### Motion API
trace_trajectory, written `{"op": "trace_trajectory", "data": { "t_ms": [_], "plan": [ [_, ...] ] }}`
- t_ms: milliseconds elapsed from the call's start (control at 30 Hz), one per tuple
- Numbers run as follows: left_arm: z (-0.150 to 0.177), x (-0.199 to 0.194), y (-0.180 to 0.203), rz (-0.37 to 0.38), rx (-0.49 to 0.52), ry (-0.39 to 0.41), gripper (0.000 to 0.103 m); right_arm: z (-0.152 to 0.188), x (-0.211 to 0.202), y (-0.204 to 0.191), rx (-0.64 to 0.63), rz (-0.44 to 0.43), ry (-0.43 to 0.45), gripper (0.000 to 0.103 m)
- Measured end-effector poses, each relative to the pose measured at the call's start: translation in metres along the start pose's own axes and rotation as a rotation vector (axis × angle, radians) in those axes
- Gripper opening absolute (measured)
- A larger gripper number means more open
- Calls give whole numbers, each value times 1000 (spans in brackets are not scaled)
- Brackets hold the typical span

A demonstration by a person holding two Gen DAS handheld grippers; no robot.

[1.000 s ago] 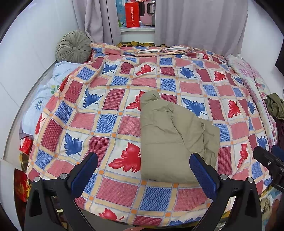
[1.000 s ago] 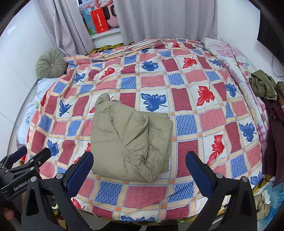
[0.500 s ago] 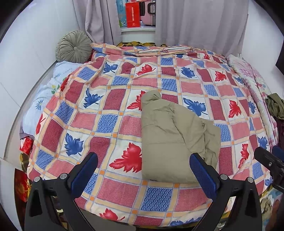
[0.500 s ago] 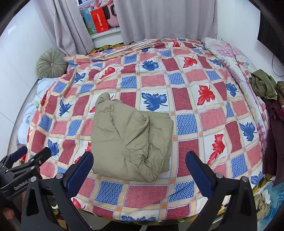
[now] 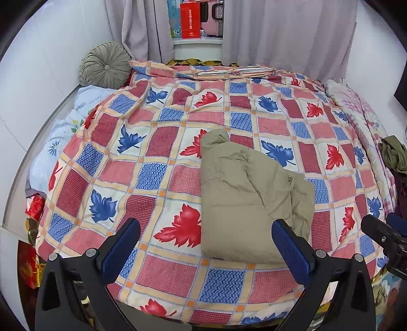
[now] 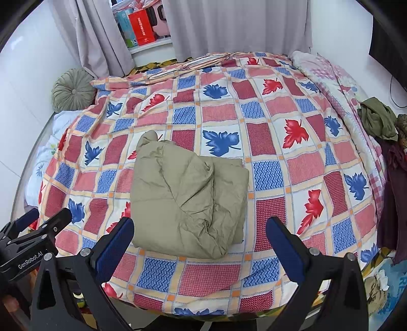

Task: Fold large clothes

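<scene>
A khaki-green padded garment point(image 5: 249, 198) lies folded into a thick bundle on the bed, near the front edge; it also shows in the right wrist view point(image 6: 188, 196). My left gripper point(image 5: 206, 244) is open and empty, held above the bed's front edge just short of the bundle. My right gripper point(image 6: 199, 242) is open and empty, also just short of the bundle's near edge. The right gripper shows at the right edge of the left wrist view point(image 5: 384, 234), and the left gripper at the lower left of the right wrist view point(image 6: 33, 234).
The bed carries a checked quilt point(image 5: 157, 157) with red and blue leaves. A round green cushion point(image 5: 105, 66) sits at the back left. More clothes point(image 6: 379, 122) lie piled at the bed's right side. Curtains and a window sill with boxes point(image 5: 193, 23) are behind.
Both grippers have drifted slightly back and down; the bundle sits a little further from them. The garment has not moved.
</scene>
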State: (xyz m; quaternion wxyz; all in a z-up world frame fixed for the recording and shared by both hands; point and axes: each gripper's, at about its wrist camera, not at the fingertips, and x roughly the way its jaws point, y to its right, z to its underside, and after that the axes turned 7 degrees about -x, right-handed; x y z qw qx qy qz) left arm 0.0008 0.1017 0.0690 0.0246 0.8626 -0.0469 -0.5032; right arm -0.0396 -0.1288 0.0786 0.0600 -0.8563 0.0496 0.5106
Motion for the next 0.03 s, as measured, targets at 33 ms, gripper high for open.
{"op": "trace_trajectory", "data": {
  "t_ms": [33],
  "plan": [
    [1,1,-2,-1,2,1,103,-1,1,1,-3,0,1,103]
  ]
}}
